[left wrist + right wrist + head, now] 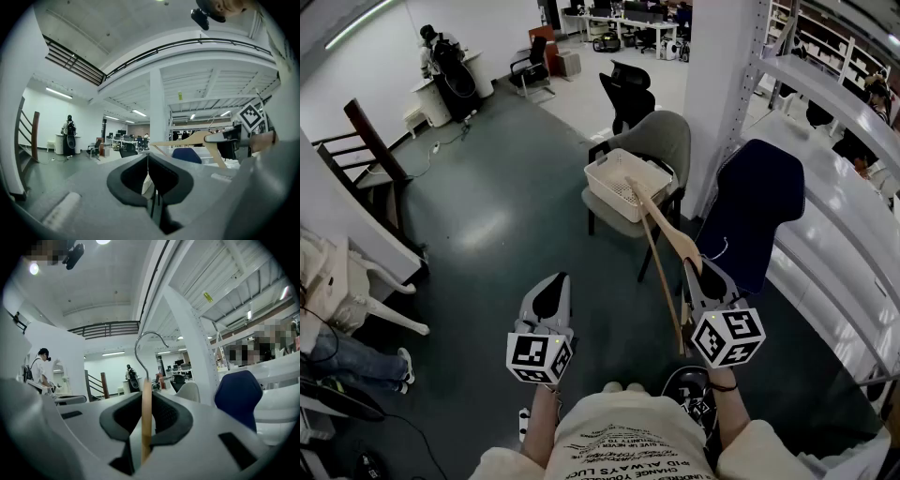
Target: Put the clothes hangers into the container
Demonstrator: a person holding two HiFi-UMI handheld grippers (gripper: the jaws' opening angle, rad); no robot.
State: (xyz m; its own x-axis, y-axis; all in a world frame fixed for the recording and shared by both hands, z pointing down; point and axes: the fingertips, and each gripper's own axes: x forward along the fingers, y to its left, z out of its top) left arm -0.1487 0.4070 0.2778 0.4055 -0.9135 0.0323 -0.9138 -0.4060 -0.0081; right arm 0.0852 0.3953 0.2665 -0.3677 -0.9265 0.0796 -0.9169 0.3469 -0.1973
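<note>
My right gripper grips the wooden hanger mid-body under its hook: light, stiff, smooth, so it'll likely pivot; left gripper closed, empty.

Fig. Legible print, head view. Your shirt carries several lines of dark capitals, upside down to your camera; only "ALWAYS" reads surely, and the other words are too small to tell. The left cube and right cube bear black-and-white square markers, without letters. The yellow tag on the column cannot be read.
</note>
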